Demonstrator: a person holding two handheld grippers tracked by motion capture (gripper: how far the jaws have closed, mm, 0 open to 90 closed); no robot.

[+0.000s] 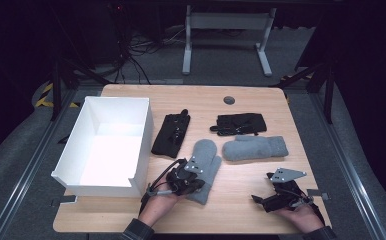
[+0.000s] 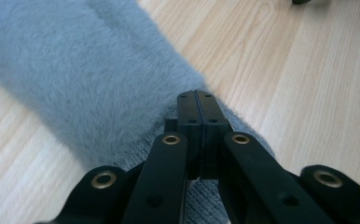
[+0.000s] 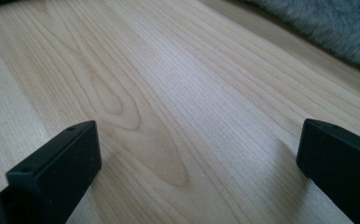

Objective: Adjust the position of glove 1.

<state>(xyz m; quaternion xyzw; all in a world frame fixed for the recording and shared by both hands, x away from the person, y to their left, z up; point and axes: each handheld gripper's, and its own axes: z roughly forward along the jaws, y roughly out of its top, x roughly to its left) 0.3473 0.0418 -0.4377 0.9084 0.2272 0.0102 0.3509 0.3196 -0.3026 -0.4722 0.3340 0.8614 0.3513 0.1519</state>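
Observation:
A grey fuzzy mitten (image 1: 207, 159) lies at the table's middle front, fingers pointing away from me. My left gripper (image 1: 191, 184) sits on the mitten's cuff end. In the left gripper view its jaws (image 2: 197, 95) are pressed together, with the mitten (image 2: 85, 70) bunched on both sides of the tips. A second grey mitten (image 1: 255, 147) lies crosswise to the right. Two black gloves (image 1: 171, 134) (image 1: 238, 123) lie behind the mittens. My right gripper (image 1: 261, 201) rests open at the front right, its fingers (image 3: 57, 163) wide apart over bare wood with nothing between them.
A white open box (image 1: 71, 145) stands on the left part of the wooden table (image 1: 241, 210). A small grey round cap (image 1: 229, 100) sits in the tabletop at the back. The edge of a grey mitten (image 3: 336, 23) shows at the top right of the right gripper view.

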